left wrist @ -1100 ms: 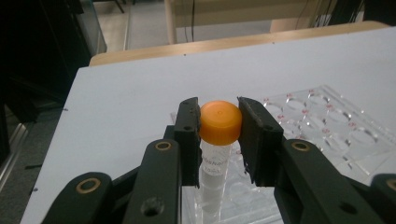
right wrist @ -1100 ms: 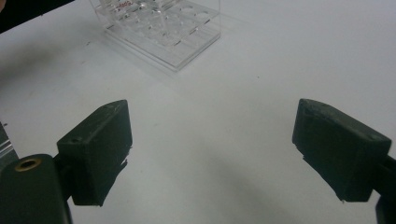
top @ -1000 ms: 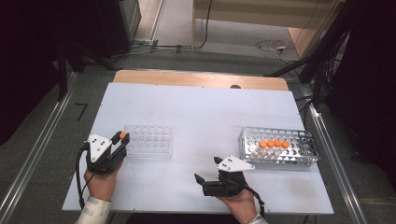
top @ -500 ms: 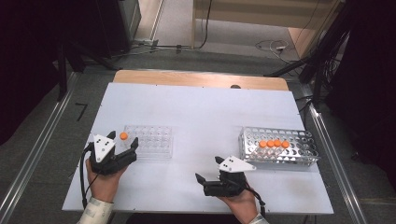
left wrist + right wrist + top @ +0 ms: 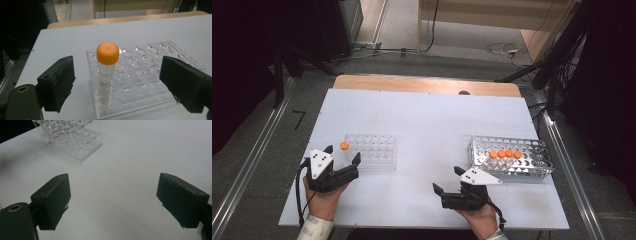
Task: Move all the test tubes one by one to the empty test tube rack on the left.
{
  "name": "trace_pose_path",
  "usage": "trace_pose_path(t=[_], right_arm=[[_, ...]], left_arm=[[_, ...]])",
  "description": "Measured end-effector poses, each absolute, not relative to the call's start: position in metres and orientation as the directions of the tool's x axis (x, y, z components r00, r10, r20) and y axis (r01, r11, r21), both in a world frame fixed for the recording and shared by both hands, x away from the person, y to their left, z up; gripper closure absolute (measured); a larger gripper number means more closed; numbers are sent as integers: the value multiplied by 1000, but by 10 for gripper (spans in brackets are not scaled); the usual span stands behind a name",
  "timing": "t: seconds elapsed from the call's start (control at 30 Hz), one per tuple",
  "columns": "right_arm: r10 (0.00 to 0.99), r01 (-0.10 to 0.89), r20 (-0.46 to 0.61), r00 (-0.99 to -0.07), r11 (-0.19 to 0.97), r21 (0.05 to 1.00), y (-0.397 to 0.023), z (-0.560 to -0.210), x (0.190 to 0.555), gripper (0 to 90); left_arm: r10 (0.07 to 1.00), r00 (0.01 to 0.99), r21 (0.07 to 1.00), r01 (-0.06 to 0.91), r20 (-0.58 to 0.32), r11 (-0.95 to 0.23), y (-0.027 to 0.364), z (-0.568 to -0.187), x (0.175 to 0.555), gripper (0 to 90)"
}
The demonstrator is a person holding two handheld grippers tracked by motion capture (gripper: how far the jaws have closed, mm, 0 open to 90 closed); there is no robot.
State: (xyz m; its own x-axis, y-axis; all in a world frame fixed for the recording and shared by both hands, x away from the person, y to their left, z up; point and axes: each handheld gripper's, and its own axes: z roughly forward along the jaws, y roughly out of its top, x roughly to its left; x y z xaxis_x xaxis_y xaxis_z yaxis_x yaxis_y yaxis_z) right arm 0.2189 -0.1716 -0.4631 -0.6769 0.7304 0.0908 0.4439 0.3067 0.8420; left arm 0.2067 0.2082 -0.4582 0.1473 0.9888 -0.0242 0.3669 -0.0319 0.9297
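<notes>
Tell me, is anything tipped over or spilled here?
No, nothing stands out. The orange-capped tube stands upright in a corner hole of the clear rack, between the open left gripper jaws. Four more sit upright in the metal rack.

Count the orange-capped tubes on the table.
5. One tube stands in a near corner hole of the clear rack on the left; four tubes stand in a row in the metal rack on the right.

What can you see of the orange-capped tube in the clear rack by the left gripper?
The tube is a small clear plastic vial with a round orange screw cap. It stands upright in a corner hole of the clear rack, and its lower part looks whitish. The left gripper has just been opening; its jaws stand apart on either side without touching the tube.
</notes>
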Motion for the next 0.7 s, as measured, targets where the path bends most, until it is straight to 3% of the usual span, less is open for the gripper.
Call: trace_pose_path(t=[0.3, 0.7], right_arm=[[762, 437, 74, -643, 286, 852, -197, -460, 211, 109], [822, 445, 61, -566, 242, 862, -235, -457, 207, 120]], left_arm=[[986, 160, 928, 373, -57, -7, 212, -458, 198, 122], [986, 167, 927, 371, -21, -44, 205, -464, 186, 122]])
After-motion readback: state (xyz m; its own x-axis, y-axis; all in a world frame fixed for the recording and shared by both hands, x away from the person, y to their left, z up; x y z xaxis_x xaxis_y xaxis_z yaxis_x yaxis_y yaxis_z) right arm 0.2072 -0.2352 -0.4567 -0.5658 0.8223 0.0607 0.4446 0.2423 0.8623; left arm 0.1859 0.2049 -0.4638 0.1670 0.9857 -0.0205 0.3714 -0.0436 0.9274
